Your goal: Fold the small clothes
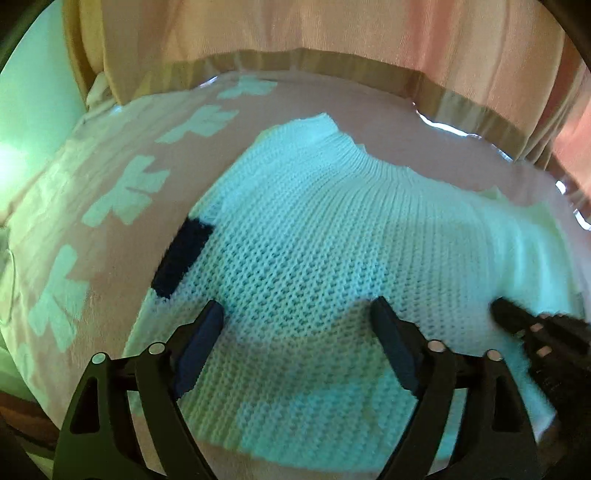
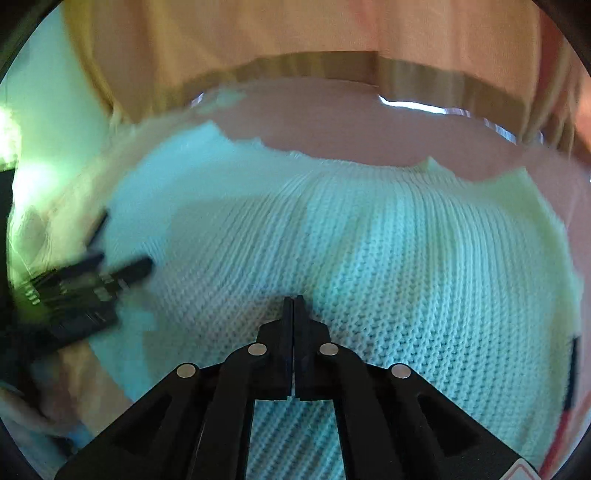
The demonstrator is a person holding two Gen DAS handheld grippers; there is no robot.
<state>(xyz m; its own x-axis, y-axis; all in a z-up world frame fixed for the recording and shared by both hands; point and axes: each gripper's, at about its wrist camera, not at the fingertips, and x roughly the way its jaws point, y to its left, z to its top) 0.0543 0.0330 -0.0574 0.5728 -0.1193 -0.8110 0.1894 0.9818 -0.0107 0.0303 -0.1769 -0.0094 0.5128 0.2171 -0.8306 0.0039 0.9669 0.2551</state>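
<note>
A pale knit sweater (image 1: 314, 240) lies spread on the pink table cover, its ribbed hem at the far side. A dark navy patch (image 1: 183, 254) sits at its left edge. My left gripper (image 1: 299, 310) is open, fingers wide apart, just above the knit near its near edge. My right gripper (image 2: 293, 301) is shut with nothing seen between its pads, its tip over the middle of the sweater (image 2: 369, 258). The right gripper shows blurred at the right of the left wrist view (image 1: 517, 317). The left gripper shows blurred at the left of the right wrist view (image 2: 103, 277).
The pink cover (image 1: 92, 229) carries pale cross-shaped marks along its left side. A curtain (image 1: 295, 29) with a dark band hangs behind the table's far edge. A shiny edge (image 2: 424, 103) runs along the back of the table.
</note>
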